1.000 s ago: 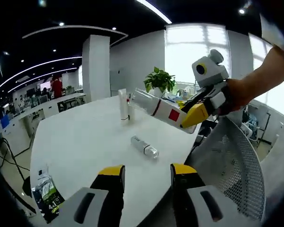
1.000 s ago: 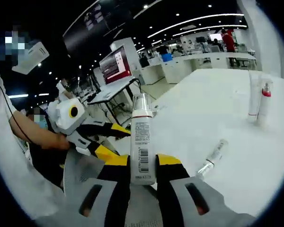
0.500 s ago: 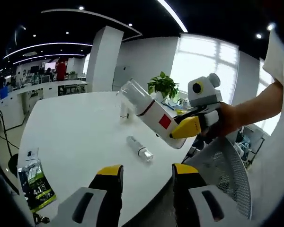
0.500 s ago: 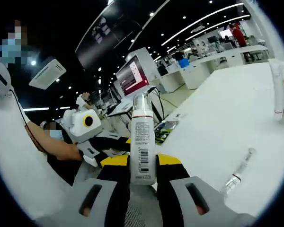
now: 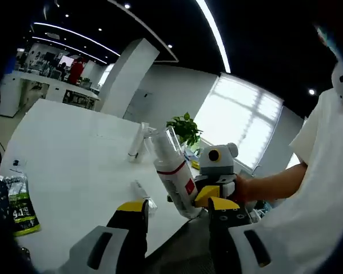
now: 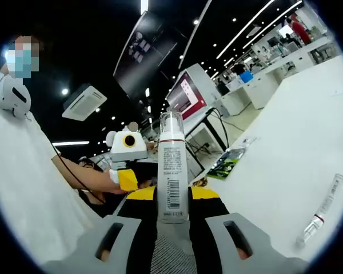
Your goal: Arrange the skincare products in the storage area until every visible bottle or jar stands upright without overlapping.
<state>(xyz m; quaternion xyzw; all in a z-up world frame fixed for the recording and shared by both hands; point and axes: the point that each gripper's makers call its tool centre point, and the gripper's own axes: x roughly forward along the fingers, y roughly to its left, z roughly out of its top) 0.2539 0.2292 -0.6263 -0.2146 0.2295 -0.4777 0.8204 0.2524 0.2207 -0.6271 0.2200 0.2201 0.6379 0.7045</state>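
My right gripper (image 6: 171,197) is shut on a white pump bottle (image 6: 171,171) with a clear cap, a red band and a barcode label, held in the air off the table's edge. In the left gripper view the same bottle (image 5: 172,171) shows a red square label and leans a little left, with the right gripper (image 5: 212,193) clamped low on it. My left gripper (image 5: 177,208) stands open with nothing between its jaws, just in front of that bottle. A small clear bottle (image 5: 142,194) lies on its side on the white table (image 5: 68,154). Two tubes (image 5: 138,142) stand upright farther back.
A green packet (image 5: 17,205) lies near the table's near corner, also seen as the packet (image 6: 228,165) by the lying bottle (image 6: 323,211). A potted plant (image 5: 183,128) stands beyond the tubes. A mesh chair back (image 6: 171,257) is under my right gripper. The left gripper (image 6: 127,178) and a person's arm are close by.
The right gripper has carried the white bottle down and nearer to the left gripper, and the bottle now stands more upright in that view. Both cameras have tilted. The left gripper stays open.
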